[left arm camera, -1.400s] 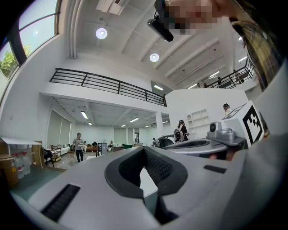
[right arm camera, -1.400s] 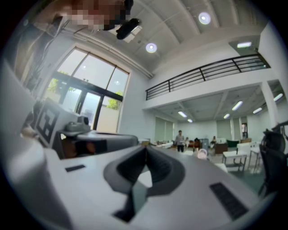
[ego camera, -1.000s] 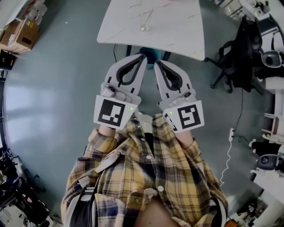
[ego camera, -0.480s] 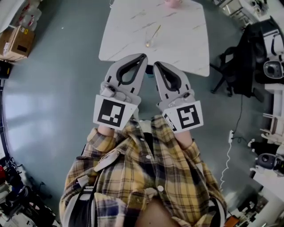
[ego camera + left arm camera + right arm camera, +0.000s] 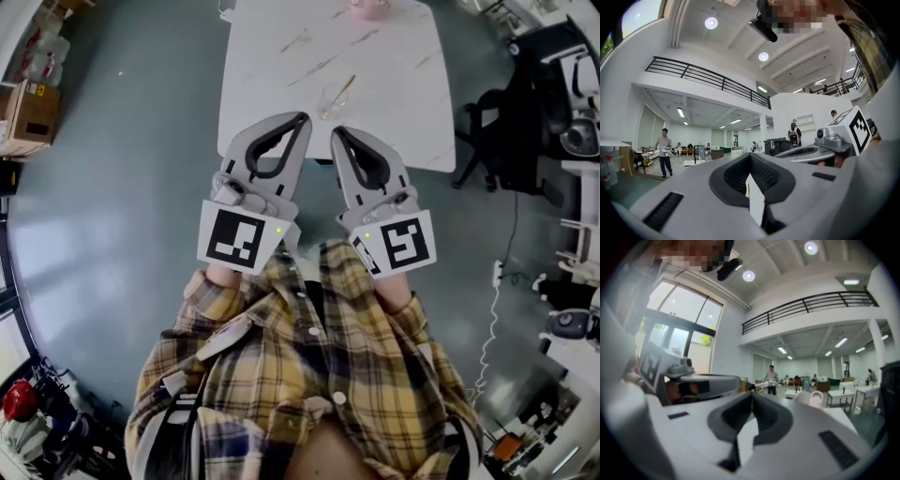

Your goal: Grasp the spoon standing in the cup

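- Cup (image 5: 330,99): clear glass, on the white table (image 5: 394,84), close to its near edge. Spoon (image 5: 345,87) standing in it, gold-coloured, handle leaning away and to the right over the rim.
- Left tongs (image 5: 302,120): closed, tips together, nothing between. Right tongs (image 5: 336,133): the same, closed and empty.
- Both held close to the chest, side by side, tips short of the cup. No contact with cup or spoon.
- Step in hand, by judgement: the approach only.
- Both gripper views aimed out into the hall and up at the ceiling, not at the cup. Tip the working tongs down first, to bring the spoon into their own view.
- Probably best taken with the right tongs, given the handle's lean to that side.
- Open wide before arrival, not over the cup.
- Come in at the handle above the rim, one pad on each side of the thin shaft. Keep clear of the glass wall: light-looking cup, likely to tip or slide on a smooth top.
- Close squarely on the upper handle. A slanted pinch risks the thin metal swivelling.
- Keep the left tongs back, or ready beside the cup to steady it.
- Pink item (image 5: 367,7) at the far edge, well apart from the cup; no concern.
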A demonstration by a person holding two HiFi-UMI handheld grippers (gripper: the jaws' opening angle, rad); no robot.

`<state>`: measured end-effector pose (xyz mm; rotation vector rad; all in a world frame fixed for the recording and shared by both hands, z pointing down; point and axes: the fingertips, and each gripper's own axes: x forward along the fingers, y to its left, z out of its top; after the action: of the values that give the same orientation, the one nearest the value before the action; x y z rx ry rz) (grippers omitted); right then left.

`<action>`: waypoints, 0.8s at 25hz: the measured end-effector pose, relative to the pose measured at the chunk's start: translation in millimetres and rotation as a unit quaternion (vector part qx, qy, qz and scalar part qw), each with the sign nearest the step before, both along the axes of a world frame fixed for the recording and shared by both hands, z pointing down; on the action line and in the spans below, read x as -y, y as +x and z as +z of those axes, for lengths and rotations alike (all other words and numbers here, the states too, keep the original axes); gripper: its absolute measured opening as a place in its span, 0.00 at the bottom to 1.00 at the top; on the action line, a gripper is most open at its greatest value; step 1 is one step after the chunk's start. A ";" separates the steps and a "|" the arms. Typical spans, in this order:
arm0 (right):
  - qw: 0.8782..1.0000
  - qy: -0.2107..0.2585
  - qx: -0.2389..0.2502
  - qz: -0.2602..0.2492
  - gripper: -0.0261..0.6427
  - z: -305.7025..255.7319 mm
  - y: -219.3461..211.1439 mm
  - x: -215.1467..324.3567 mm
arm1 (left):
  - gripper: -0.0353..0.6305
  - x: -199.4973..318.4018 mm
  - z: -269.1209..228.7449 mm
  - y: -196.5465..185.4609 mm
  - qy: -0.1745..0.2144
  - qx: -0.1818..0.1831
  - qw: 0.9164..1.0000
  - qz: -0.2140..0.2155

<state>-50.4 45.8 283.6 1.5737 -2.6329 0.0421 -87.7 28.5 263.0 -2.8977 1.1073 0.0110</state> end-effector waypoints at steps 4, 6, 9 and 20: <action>1.000 -0.002 -0.002 0.022 0.09 1.5 0.2 10.6 | 0.08 10.1 5.6 -4.6 -0.007 0.003 1.000 0.017; 0.999 -0.004 -0.003 0.032 0.09 2.2 1.4 13.7 | 0.08 13.0 9.1 -5.9 -0.012 0.005 1.000 0.023; 0.999 -0.005 -0.004 0.044 0.09 3.7 7.4 17.0 | 0.08 15.0 16.1 -3.8 -0.021 0.009 0.999 0.031; 0.998 -0.008 0.005 0.061 0.09 11.1 40.4 38.5 | 0.08 40.4 25.8 19.7 -0.027 0.012 0.999 0.031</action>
<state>-10.1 7.4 294.7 1.7307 -2.5346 0.0783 -68.0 -11.9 288.8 -2.9699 1.0280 -0.0529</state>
